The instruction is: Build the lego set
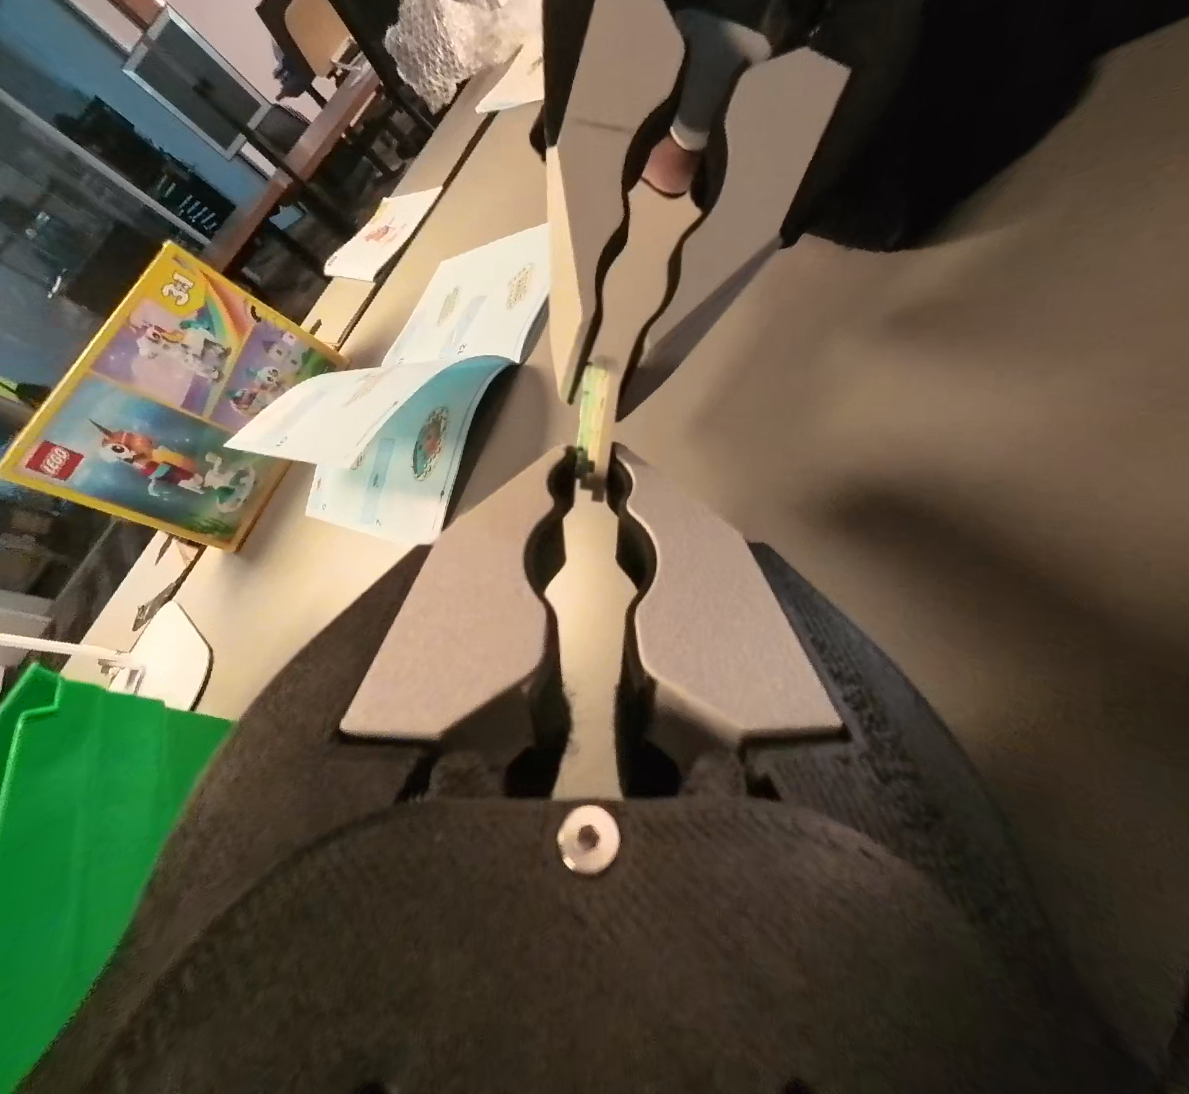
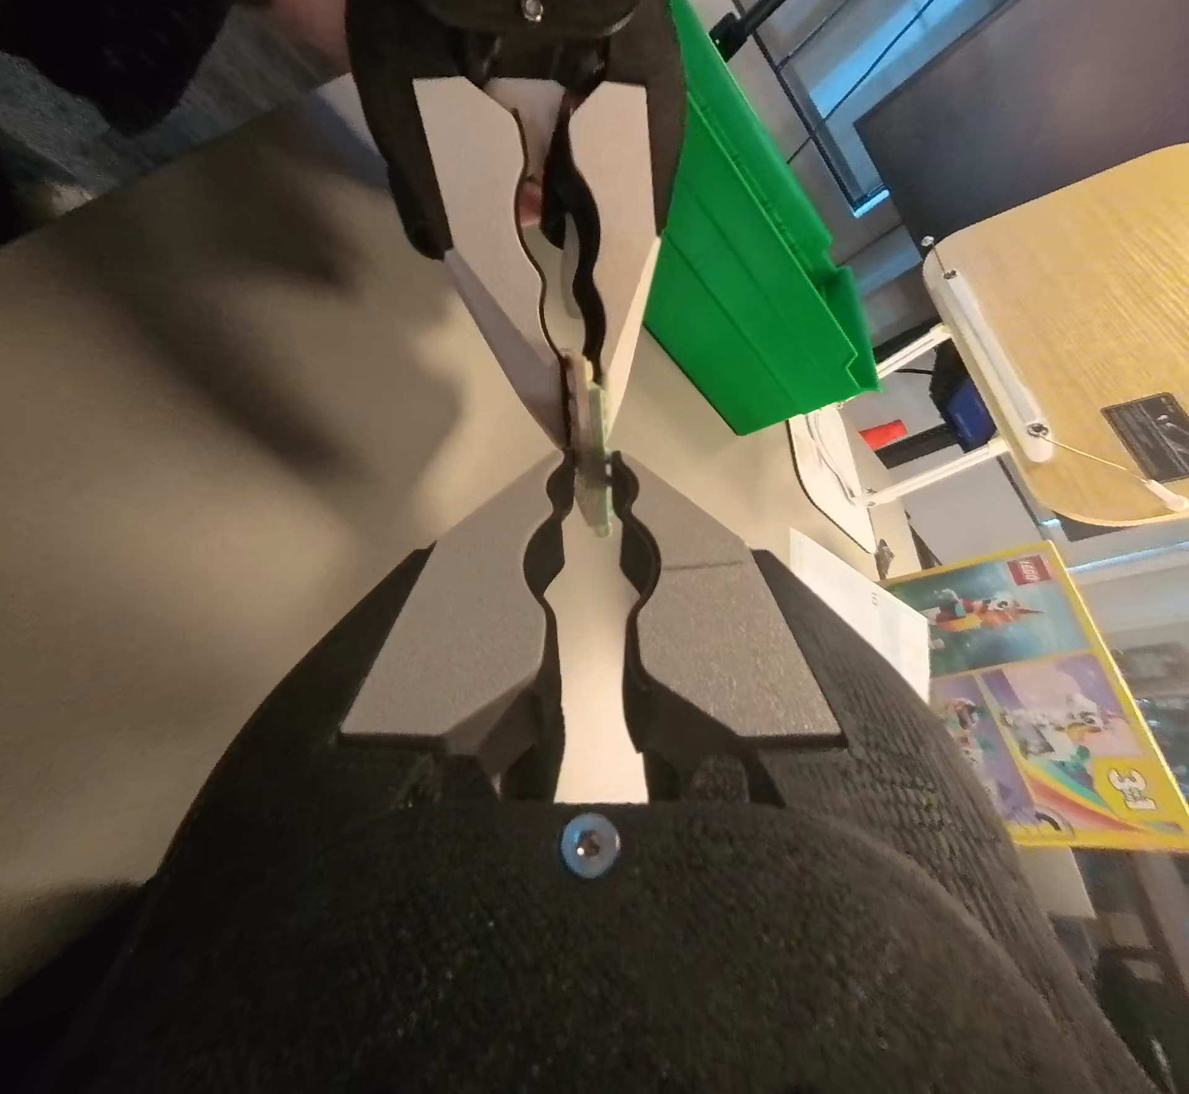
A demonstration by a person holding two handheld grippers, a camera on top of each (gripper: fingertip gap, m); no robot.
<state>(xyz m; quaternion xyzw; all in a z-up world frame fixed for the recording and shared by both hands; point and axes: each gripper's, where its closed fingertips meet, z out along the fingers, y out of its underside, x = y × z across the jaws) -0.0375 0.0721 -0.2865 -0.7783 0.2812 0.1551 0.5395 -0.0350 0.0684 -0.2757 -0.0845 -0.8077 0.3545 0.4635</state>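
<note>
left tool (image 1: 589, 463): clamped on pale-green lego plates (image 1: 593, 413) | right tool (image 2: 589, 471): clamped on opposite end, above worktop (image 1: 933, 419) | handling: light, stiff, slippery; grip flat faces

Your right gripper (image 2: 589, 474) pinches the lower end of a thin pale-green and cream lego assembly (image 2: 593, 439) at frame centre. Your left gripper (image 2: 582, 381) reaches down from the top, clamping its upper end. A green plastic bin (image 2: 759, 265) sits upper right, a yellow-edged lego box (image 2: 1042, 696) lower right.
</note>
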